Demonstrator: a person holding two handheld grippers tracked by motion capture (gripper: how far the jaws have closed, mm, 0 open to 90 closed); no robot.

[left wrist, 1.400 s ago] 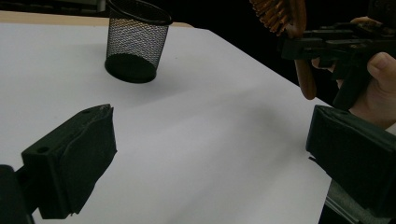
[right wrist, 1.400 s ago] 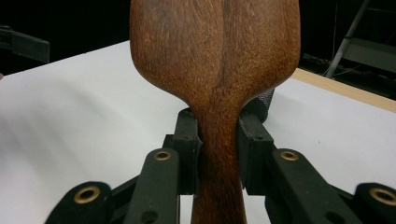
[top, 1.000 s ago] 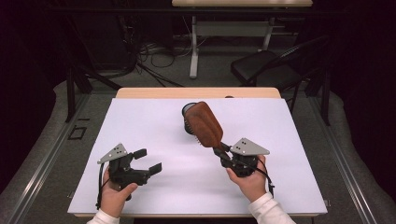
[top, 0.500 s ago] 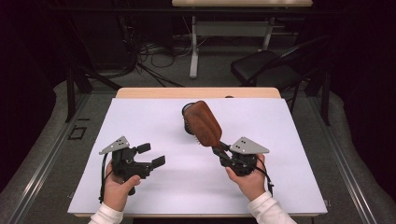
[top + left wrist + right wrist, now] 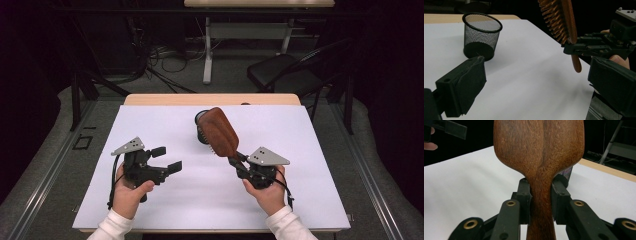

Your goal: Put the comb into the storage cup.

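Right gripper [image 5: 235, 161]: clamped on wooden hairbrush [image 5: 219, 131] handle, head raised beyond jaws, above mesh cup [image 5: 481, 35]. Left gripper [image 5: 166, 160]: spread, empty. Risk: narrow handle pivoting, brush tipping cup.

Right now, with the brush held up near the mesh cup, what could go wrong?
1. The right gripper clamps the wooden hairbrush only at its narrow handle neck; the heavy head could pivot or slip.
2. The brush head hangs close to the mesh cup; a swing might tip the light cup.
3. The left gripper is open, so it cannot steady the cup.
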